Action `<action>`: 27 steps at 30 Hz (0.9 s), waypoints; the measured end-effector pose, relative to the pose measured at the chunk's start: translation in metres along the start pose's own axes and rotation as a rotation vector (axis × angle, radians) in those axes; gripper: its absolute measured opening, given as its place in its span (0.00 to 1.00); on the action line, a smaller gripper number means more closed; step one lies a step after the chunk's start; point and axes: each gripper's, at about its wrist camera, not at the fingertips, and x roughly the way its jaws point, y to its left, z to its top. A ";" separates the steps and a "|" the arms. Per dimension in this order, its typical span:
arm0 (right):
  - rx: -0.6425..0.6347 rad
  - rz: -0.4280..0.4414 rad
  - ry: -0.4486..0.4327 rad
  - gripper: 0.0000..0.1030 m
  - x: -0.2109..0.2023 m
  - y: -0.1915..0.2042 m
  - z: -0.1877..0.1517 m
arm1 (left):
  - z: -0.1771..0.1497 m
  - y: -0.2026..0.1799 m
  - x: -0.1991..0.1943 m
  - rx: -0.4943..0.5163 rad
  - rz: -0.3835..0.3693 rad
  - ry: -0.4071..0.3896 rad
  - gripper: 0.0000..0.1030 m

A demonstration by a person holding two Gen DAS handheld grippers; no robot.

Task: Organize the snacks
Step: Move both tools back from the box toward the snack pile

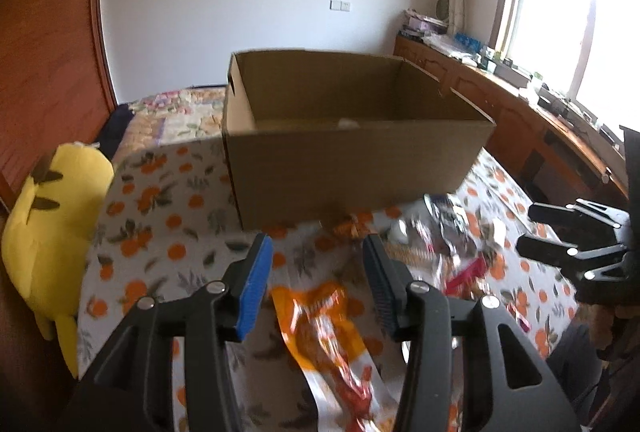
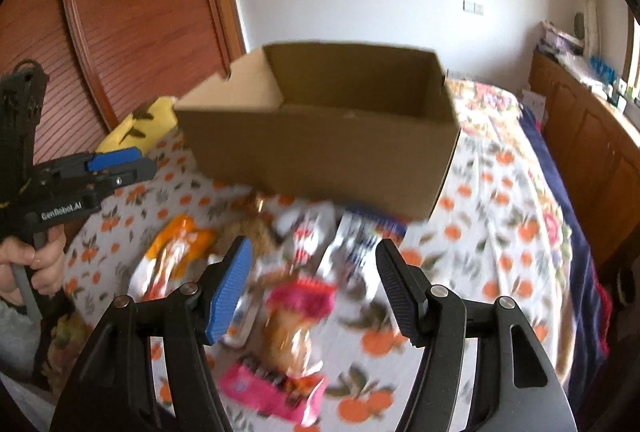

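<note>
An open brown cardboard box (image 1: 352,148) stands on a bed with an orange-print sheet; it also shows in the right wrist view (image 2: 320,148). My left gripper (image 1: 318,256) is open and empty above an orange snack packet (image 1: 324,336). My right gripper (image 2: 314,260) is open and empty above a pink-wrapped snack (image 2: 292,348). Several more packets, a blue-white one (image 2: 356,244) and the orange one (image 2: 176,252), lie in front of the box. Each gripper shows in the other's view, the left (image 2: 120,164) and the right (image 1: 560,232).
A yellow plush toy (image 1: 52,228) lies at the bed's left edge. A wooden wardrobe (image 2: 132,12) stands on the left. A wooden cabinet (image 1: 520,112) with clutter runs under the window on the right. A floral quilt (image 2: 492,100) lies behind the box.
</note>
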 end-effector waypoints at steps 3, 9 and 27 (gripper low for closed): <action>0.012 0.006 0.032 0.64 0.006 0.005 -0.020 | -0.014 -0.005 -0.001 0.016 0.007 0.016 0.46; 0.030 0.012 0.073 0.64 0.018 0.013 -0.043 | -0.039 -0.013 0.006 0.026 -0.005 0.059 0.46; 0.036 -0.008 0.126 0.65 0.060 0.007 -0.069 | -0.066 -0.013 0.037 0.016 0.028 0.151 0.48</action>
